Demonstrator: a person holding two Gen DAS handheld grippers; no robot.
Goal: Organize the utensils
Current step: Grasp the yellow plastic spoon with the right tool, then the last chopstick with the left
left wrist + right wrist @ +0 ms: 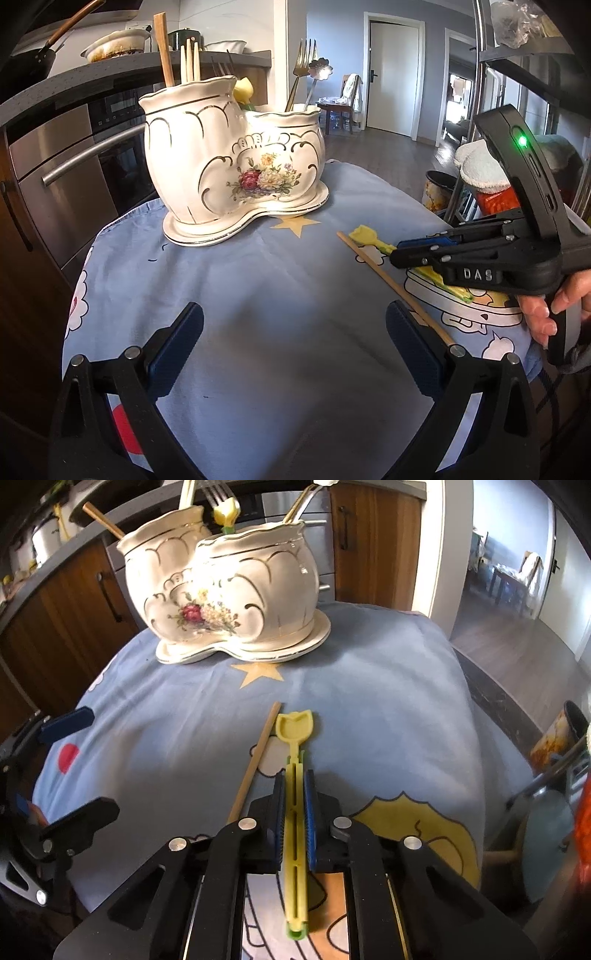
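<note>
While the right gripper [294, 808] is closing its blue pads on the handle of the yellow spoon [295, 775], the spoon is lying flat on the cloth [369, 686], bowl end pointing toward the holder [225, 587]; the jaws are nearly together with the slotted handle between them, and the pads look to be touching it on both sides, though whether it is being squeezed firmly is hard to say. It is looking like thin moulded plastic, so it is probably handling as very light, fairly stiff along its length yet a little springy, and smooth enough to swivel if pinched at one point; gripping mid-handle, as now, is seeming the sensible hold. Just beside it, to its left, a chopstick [255, 760] is lying loose and could be getting nudged. The left gripper [295, 339] is hovering wide open over bare cloth, holding nothing. The holder is standing at the far side of the table, ceramic and likely fragile, with forks, chopsticks and another yellow piece sticking up from its two pots. The cloth is soft and slightly rumpled, draping over a rounded table. Behind it, an oven and wooden cabinets are showing, and an open doorway is leading to another room.
</note>
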